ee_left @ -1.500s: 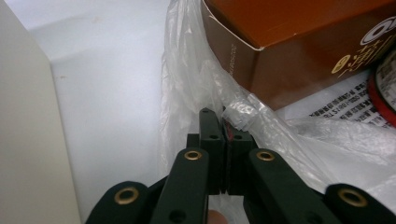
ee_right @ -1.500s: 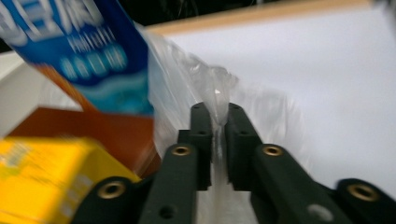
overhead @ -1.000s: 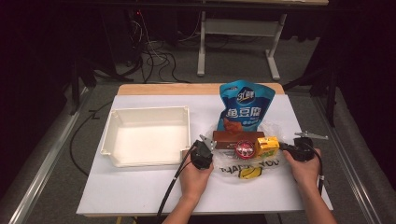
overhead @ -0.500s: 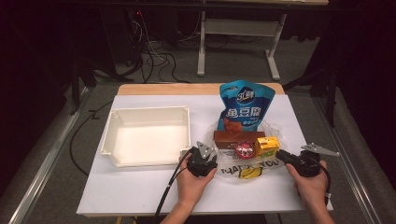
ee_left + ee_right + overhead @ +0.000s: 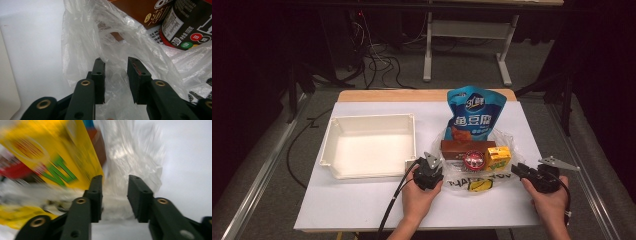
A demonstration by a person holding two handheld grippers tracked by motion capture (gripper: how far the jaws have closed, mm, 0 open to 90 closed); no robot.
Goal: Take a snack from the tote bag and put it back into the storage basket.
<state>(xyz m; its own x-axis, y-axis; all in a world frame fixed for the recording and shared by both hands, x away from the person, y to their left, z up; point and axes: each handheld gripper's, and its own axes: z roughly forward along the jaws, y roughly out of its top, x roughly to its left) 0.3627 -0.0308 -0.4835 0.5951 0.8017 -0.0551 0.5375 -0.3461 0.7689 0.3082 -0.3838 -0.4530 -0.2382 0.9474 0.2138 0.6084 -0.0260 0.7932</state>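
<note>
— So, where does the plastic bag [image 5: 472, 175] lie, and how do your tongs stand to it?

— It lies flat on the white table [image 5: 362, 205] between your two tongs, with a brown box [image 5: 464, 147], a red-lidded jar [image 5: 473, 160] and a yellow carton [image 5: 497, 159] resting on it, and a blue snack pouch [image 5: 474, 115] at its far edge. Your left gripper [image 5: 115, 65] has its jaws apart; they have just been closing a little, with a crumpled fold of the film between them, and I see no pad pressing on it. Your right gripper [image 5: 115, 183] also stands apart, its jaws having just opened, with the bag's edge ahead and between them, the carton just to their left.

— How will it handle?

— I judge it thin, soft and slippery: nearly weightless itself, but it stretches and may tear where the goods weigh on it. The film bunches rather than staying stiff.

— Where do you take hold?

— Take a gathered fold at the rim nearest each gripper, several layers thick, clear of the box and jar. A single layer will likely slide out of the pads.
</note>
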